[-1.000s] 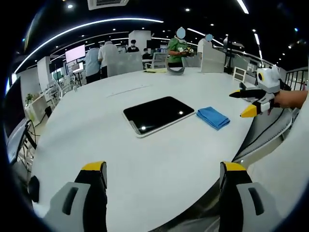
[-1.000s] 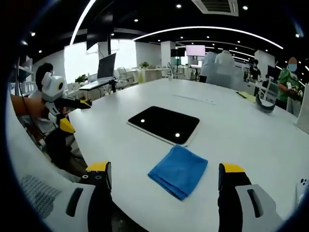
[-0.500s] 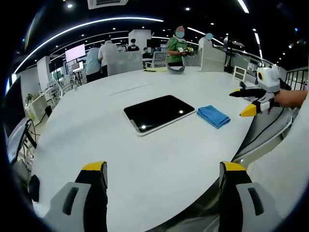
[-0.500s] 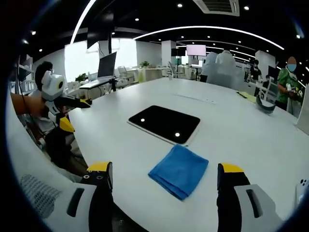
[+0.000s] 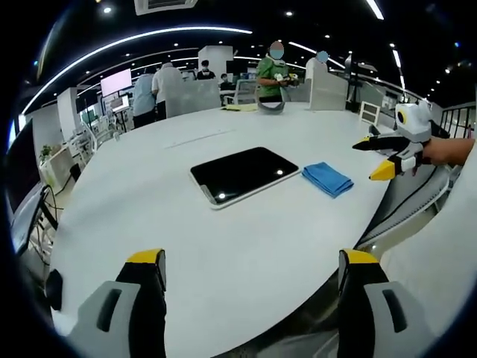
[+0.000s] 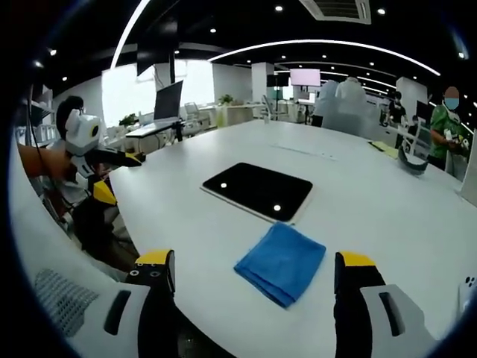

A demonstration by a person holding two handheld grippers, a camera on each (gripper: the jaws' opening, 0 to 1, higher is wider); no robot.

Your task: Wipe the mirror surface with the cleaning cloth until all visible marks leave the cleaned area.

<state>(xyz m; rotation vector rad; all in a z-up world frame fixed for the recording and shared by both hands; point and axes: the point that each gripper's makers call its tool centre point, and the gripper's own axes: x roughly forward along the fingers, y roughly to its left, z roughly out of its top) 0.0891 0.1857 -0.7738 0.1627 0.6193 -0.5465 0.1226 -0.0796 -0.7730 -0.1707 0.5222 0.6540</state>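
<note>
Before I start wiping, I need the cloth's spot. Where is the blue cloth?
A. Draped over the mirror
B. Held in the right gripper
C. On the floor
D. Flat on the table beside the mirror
D: the blue cloth lies folded on the white table, just clear of the mirror's edge, with both grippers open and empty.

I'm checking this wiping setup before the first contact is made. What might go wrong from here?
The blue cloth lies folded flat on the white table, so the open right gripper may pinch only its top layer. The cloth sits close beside the mirror, so a grab could nudge the mirror. Ceiling lights glint on the dark glass and could be mistaken for marks. The open left gripper is not steadying the mirror, which may slide when wiped.
</note>
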